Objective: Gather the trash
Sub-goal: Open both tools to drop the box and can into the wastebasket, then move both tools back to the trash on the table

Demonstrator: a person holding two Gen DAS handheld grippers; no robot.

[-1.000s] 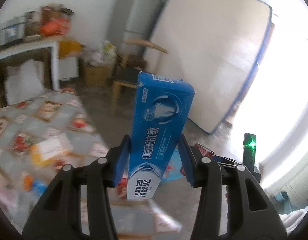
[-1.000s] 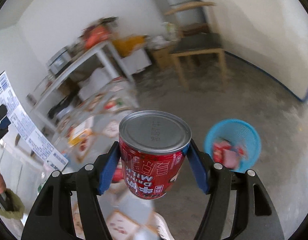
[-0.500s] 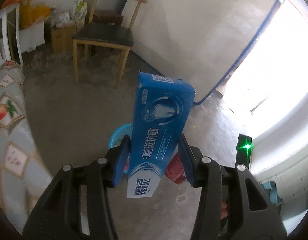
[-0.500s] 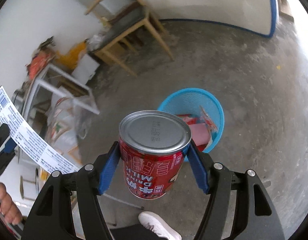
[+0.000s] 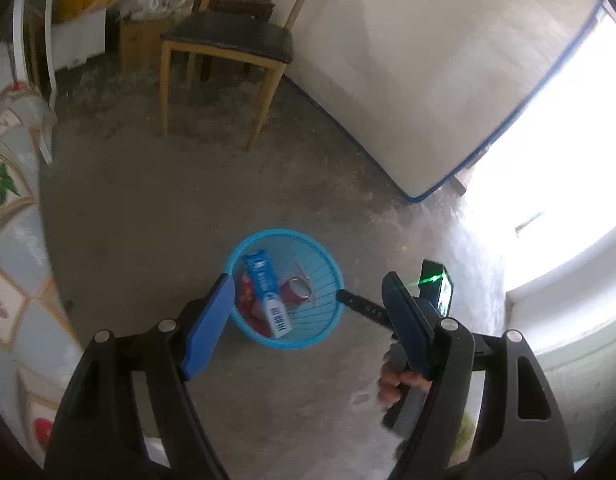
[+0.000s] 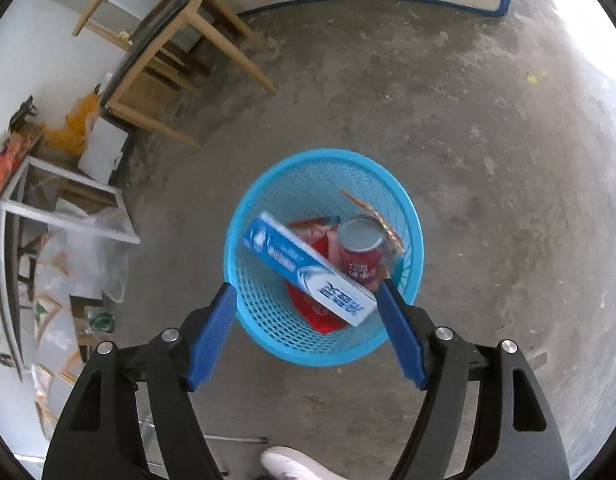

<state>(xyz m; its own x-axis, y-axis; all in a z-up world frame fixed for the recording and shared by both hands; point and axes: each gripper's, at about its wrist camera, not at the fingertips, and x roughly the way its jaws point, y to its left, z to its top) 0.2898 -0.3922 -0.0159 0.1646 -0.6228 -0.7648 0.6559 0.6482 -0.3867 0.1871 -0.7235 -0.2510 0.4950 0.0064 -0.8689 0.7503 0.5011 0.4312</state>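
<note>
A round blue mesh waste basket (image 5: 328, 332) (image 6: 408, 216) stands on the concrete floor below both grippers. Inside it lie a blue toothpaste box (image 5: 265, 294) (image 6: 308, 272), a red milk can (image 5: 295, 292) (image 6: 358, 250) and red wrappers (image 6: 312, 312). My left gripper (image 5: 308, 296) hangs above the basket with its jaws opening and nothing between the pads. My right gripper (image 6: 305, 292) is right over the basket, its jaws opening too, and both box and can lie loose below its blue pads (image 6: 211, 336). In the left wrist view the right gripper's black body (image 5: 432, 292) and a hand (image 5: 400, 384) show at right.
A wooden chair (image 5: 227, 44) (image 6: 155, 60) stands on the floor beyond the basket. A mattress (image 5: 428, 80) leans on the wall. A patterned tablecloth (image 5: 7, 240) edges the left side. A white shoe (image 6: 295, 464) is at the bottom of the right wrist view.
Both grippers came down over the basket and opened. The toothpaste box left the left gripper and the red can left the right gripper; both now lie in the basket.
</note>
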